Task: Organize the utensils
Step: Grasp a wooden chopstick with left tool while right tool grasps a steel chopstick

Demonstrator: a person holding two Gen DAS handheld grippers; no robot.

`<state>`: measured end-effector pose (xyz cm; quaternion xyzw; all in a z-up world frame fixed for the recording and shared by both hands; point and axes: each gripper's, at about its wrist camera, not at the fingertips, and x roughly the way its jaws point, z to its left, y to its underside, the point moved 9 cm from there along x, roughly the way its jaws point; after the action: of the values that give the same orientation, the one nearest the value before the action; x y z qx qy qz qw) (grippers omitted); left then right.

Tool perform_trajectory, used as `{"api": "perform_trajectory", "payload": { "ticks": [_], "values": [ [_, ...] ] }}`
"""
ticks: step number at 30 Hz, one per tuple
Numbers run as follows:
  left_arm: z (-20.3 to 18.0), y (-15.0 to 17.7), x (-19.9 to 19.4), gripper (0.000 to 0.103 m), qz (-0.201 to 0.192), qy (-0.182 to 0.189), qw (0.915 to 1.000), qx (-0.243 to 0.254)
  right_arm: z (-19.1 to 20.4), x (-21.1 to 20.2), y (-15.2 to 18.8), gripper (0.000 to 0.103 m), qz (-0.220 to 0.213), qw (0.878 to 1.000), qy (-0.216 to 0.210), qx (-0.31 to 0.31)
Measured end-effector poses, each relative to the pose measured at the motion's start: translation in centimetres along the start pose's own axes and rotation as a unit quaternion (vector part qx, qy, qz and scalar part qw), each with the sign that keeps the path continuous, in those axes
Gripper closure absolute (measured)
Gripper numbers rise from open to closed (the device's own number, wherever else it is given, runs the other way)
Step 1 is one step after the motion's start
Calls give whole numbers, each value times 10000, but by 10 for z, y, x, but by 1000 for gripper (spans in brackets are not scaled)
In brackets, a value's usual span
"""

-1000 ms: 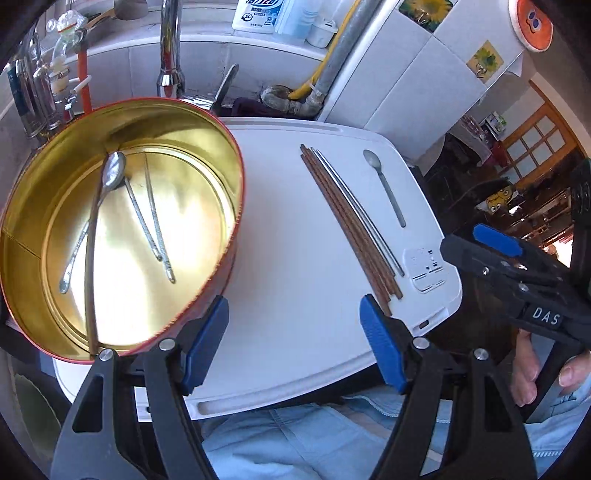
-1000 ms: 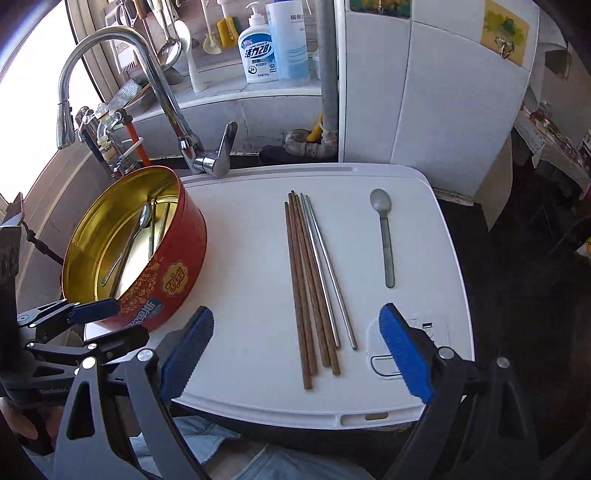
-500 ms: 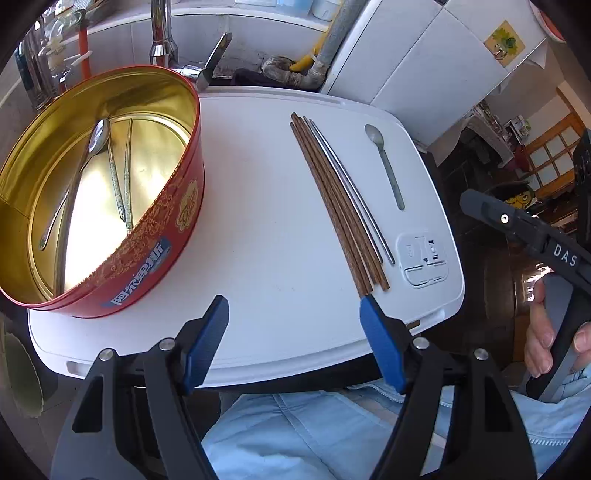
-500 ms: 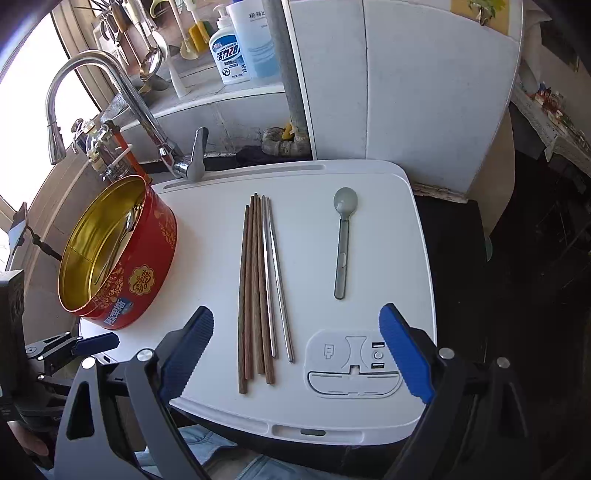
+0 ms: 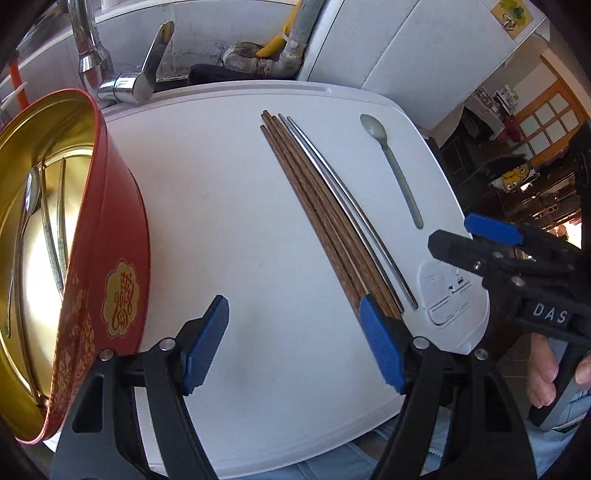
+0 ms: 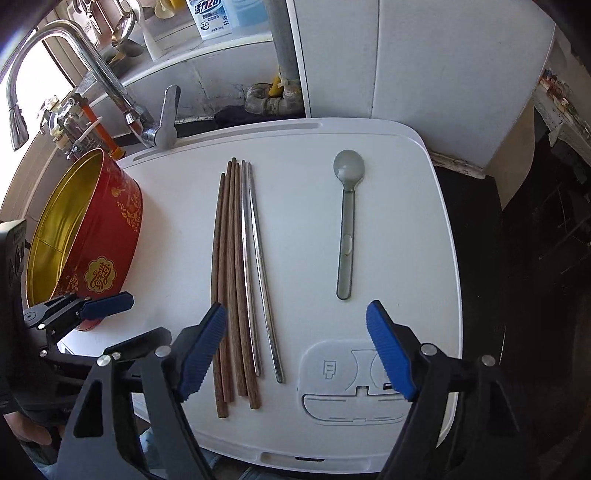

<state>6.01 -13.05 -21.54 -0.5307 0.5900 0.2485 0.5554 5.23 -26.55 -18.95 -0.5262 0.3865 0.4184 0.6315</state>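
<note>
Several brown wooden chopsticks (image 6: pixel 229 273) and two metal chopsticks (image 6: pixel 255 266) lie side by side on the white board (image 6: pixel 406 221). A grey spoon (image 6: pixel 347 221) lies to their right. My right gripper (image 6: pixel 295 321) hangs over the chopsticks' near ends, its jaws closing with no pad pressing on anything. My left gripper (image 5: pixel 291 317) stands open above bare board (image 5: pixel 221 184), its right finger next to the wooden chopsticks (image 5: pixel 317 214). The red tin (image 5: pixel 107 236) at the left holds a spoon and metal chopsticks (image 5: pixel 33 192). Each gripper shows in the other's view: right gripper (image 5: pixel 461 238), left gripper (image 6: pixel 103 304).
A chrome tap (image 6: pixel 110 92) and its lever stand behind the board, with pipes and a detergent bottle (image 6: pixel 214 18) on the ledge. A white cabinet (image 6: pixel 424 74) rises at the back right. A moulded panel (image 6: pixel 354 387) marks the board's near right corner. A person's jeans show below.
Both grippers have come down closer to the board. The left view has shifted from over the tin to the board's middle. The right gripper's jaws have narrowed a little.
</note>
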Motion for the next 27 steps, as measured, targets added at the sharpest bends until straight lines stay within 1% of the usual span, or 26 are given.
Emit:
{"api": "perform_trajectory", "payload": {
  "ticks": [1,4,8,12,17,22,25,27],
  "values": [
    [-1,-5,2,31,-5,-10,10000,35,0,3,2,38,57,10000,-11,-13],
    [-3,-15,7,31,-30,25,9998,199,2,11,6,45,170,9997,-77,-155],
    [2,-29,18,31,-39,56,10000,54,12,21,10,50,247,9983,-156,-506],
    [7,-36,29,31,40,-176,9998,7,19,32,8,56,256,9973,-101,-679],
    [9,-38,37,31,122,-315,9994,-20,22,39,6,57,263,9965,-128,-787],
    [10,-42,38,31,75,-529,9986,15,26,42,4,57,256,9956,-133,-886],
    [11,-41,40,31,34,-800,9966,177,27,45,4,57,241,9945,-40,-1021],
    [9,-42,39,30,-1,-834,9962,249,26,48,5,59,253,9939,-1,-1070]
  ]
}}
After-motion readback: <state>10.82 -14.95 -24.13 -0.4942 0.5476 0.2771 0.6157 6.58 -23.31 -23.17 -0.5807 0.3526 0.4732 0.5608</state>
